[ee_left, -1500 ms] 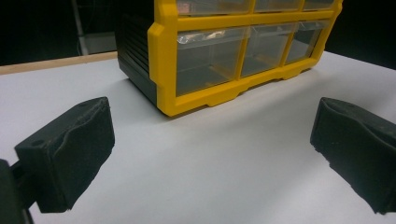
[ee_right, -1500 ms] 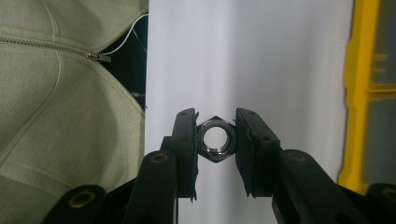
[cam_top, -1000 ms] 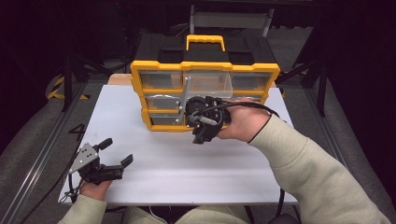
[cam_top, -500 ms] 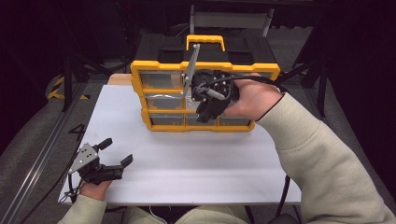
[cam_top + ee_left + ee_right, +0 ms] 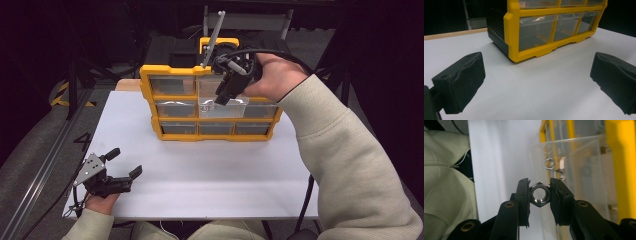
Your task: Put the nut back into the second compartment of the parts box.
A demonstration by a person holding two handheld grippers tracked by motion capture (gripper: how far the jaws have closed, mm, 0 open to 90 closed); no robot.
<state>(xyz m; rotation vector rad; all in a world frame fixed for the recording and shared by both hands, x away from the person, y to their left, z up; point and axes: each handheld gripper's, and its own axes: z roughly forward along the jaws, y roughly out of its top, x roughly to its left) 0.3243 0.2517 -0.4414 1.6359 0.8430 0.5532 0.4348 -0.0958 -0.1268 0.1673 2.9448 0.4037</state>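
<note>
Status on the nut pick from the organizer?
Done: middle drawer of the yellow organizer is pulled out, and the right tool is shut on a hex nut. In hand: the nut is held above the drawer. Left: placing it; more nuts remain inside. Left tool waits open on the table.

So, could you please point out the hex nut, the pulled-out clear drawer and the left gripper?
hex nut [image 5: 539, 194]: right gripper view, its rim.
clear drawer [image 5: 226, 108]: high view, front wall.
left gripper [image 5: 125, 163]: high view, between its fingertips.

Three hex nuts [image 5: 539, 194], one yellow drawer organizer [image 5: 210, 107].
</note>
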